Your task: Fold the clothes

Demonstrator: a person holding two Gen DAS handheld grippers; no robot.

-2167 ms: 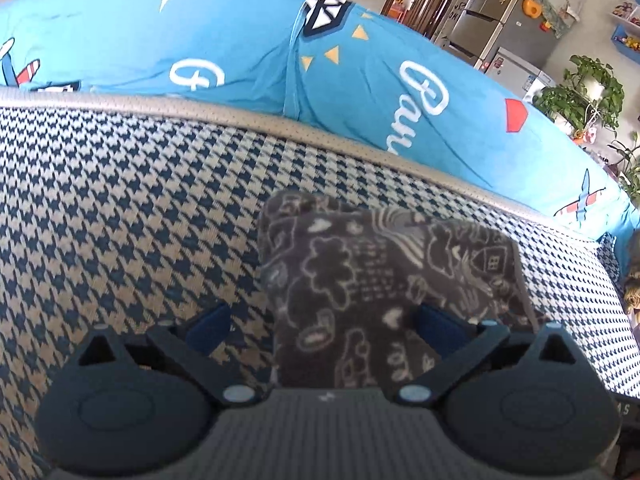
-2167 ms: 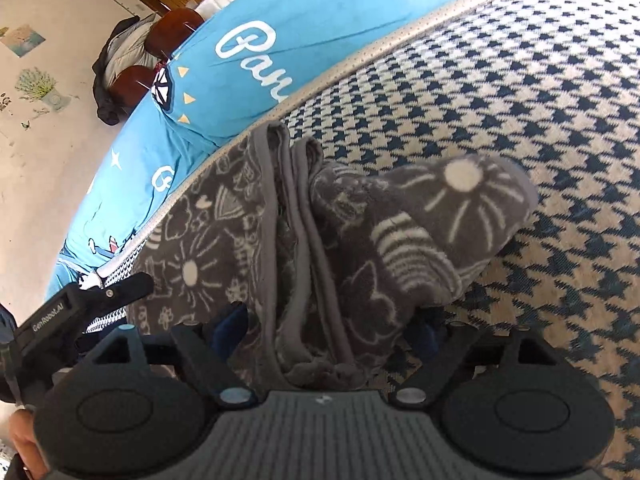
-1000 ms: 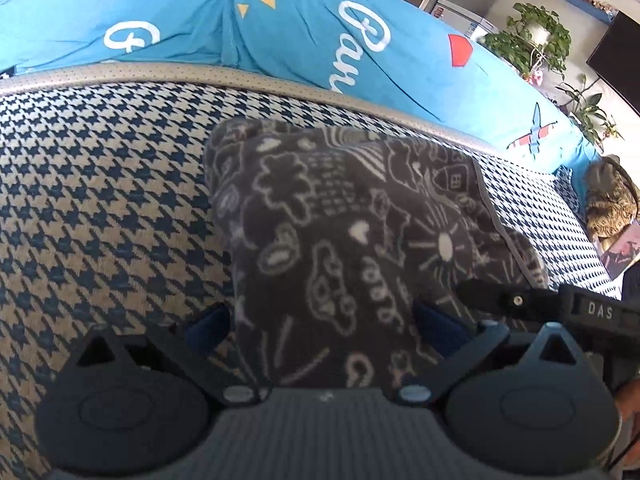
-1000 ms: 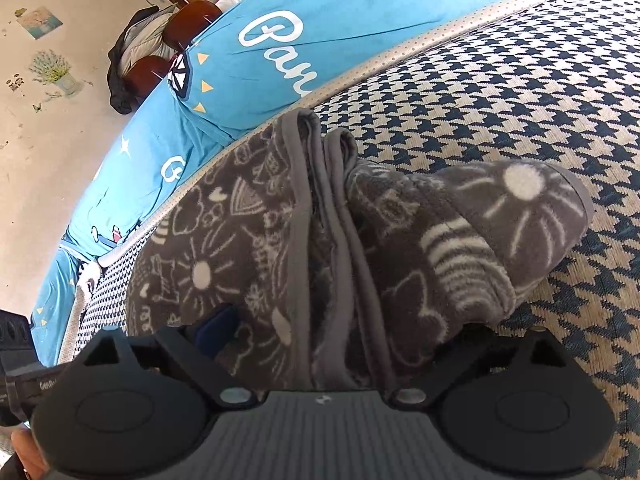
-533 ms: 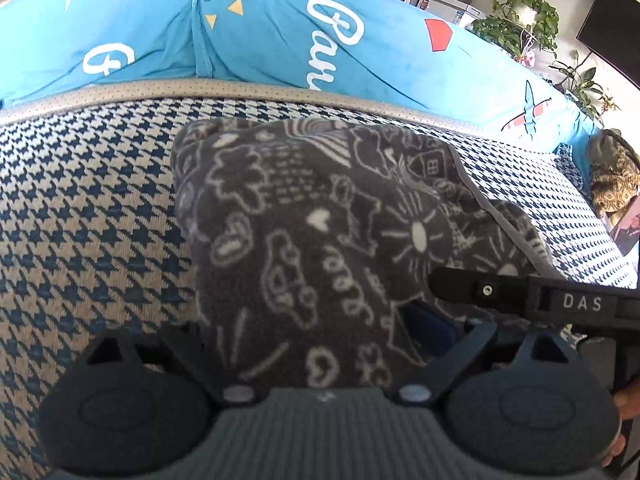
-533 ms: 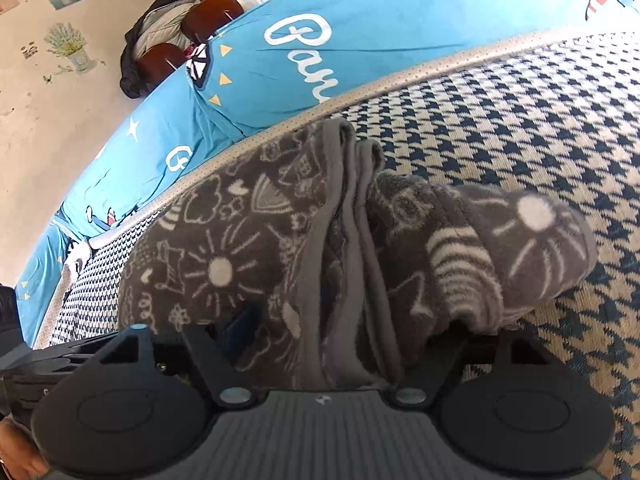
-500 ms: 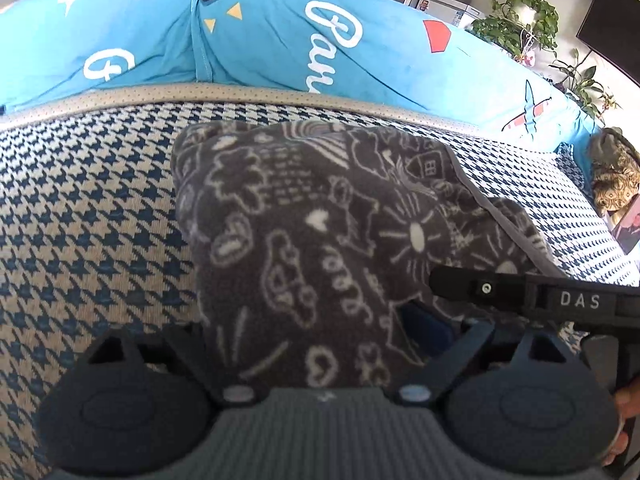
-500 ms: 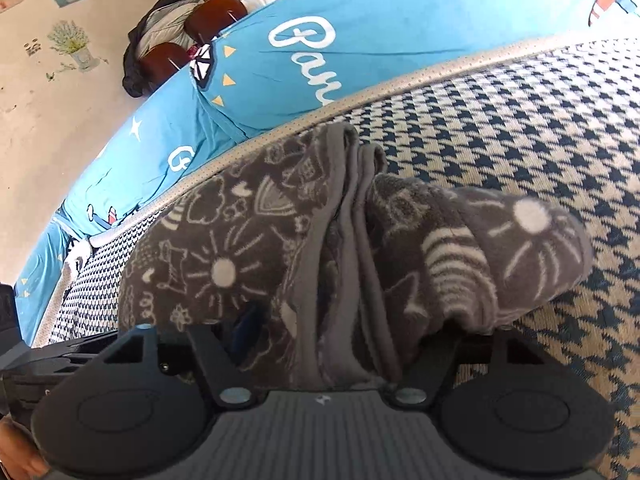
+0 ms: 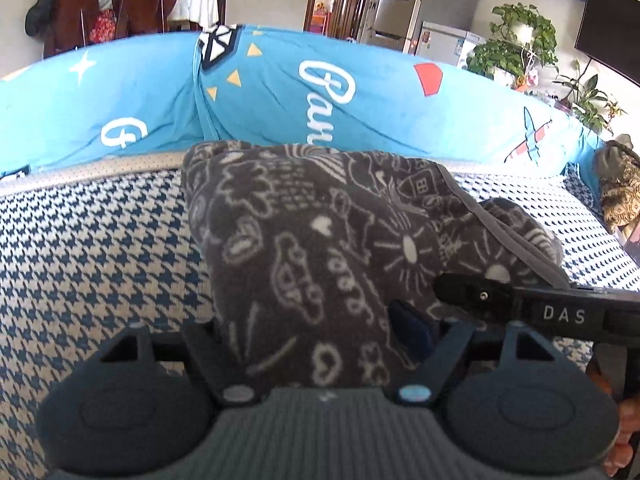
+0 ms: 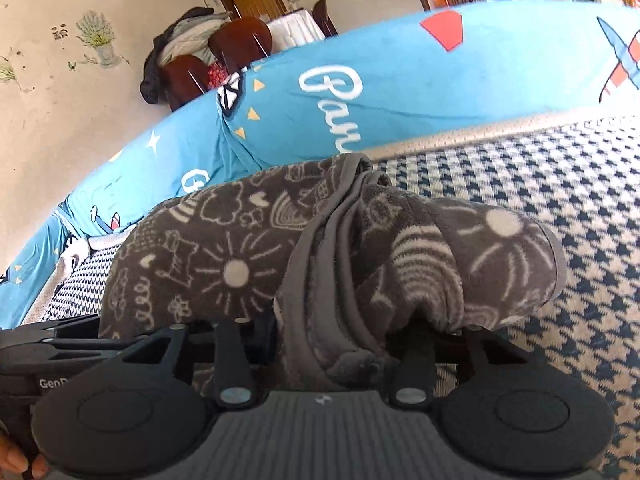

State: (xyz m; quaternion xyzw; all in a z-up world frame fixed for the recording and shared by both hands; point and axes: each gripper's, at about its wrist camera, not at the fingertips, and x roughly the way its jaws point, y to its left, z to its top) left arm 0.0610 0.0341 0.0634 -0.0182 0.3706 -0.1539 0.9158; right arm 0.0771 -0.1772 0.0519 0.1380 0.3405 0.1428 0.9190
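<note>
Both claws are closing on the folded grey doodle-print fleece [image 9: 320, 248], which sits on the houndstooth sofa seat [image 9: 88, 248] in front of the blue cushions [image 9: 360, 92]. Left claw [image 9: 312, 344] has its near edge between the jaws, and right claw [image 10: 332, 344] is bunching up the hemmed end.

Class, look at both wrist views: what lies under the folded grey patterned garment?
The grey patterned garment rests on the houndstooth cover, which shows all around it. Whatever lies directly beneath the bundle is hidden.
</note>
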